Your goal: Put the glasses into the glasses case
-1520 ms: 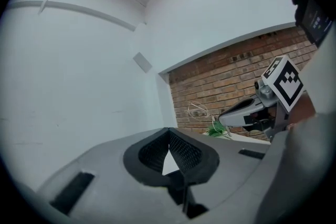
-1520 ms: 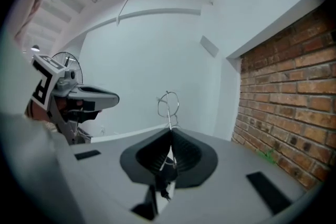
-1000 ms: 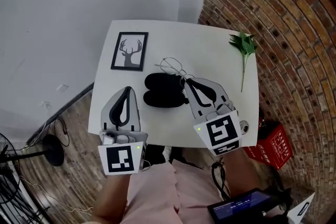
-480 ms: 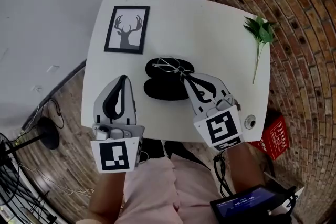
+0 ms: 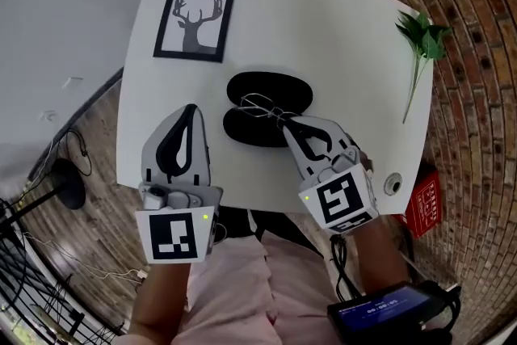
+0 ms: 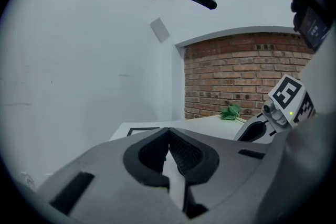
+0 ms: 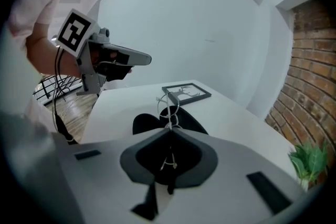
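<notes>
A black glasses case (image 5: 266, 91) (image 7: 184, 121) lies open in two halves in the middle of the white table (image 5: 339, 36). Thin wire-framed glasses (image 5: 260, 105) (image 7: 169, 105) hang over the case. My right gripper (image 5: 284, 123) (image 7: 169, 131) is shut on the glasses, pinching them at one end just right of the case. My left gripper (image 5: 190, 111) (image 6: 168, 131) is shut with nothing in it and hovers left of the case, near the table's front-left part.
A framed deer picture (image 5: 196, 18) (image 7: 186, 92) lies at the back left of the table. A green leafy sprig (image 5: 422, 40) (image 6: 231, 112) rests at the right edge. A brick wall (image 6: 241, 73) stands on the right, and a red box (image 5: 426, 202) sits on the floor.
My right gripper carried the glasses from beyond the case's far edge to above the case. The head view shifted, so the table sits higher in the frame. My left gripper held its place.
</notes>
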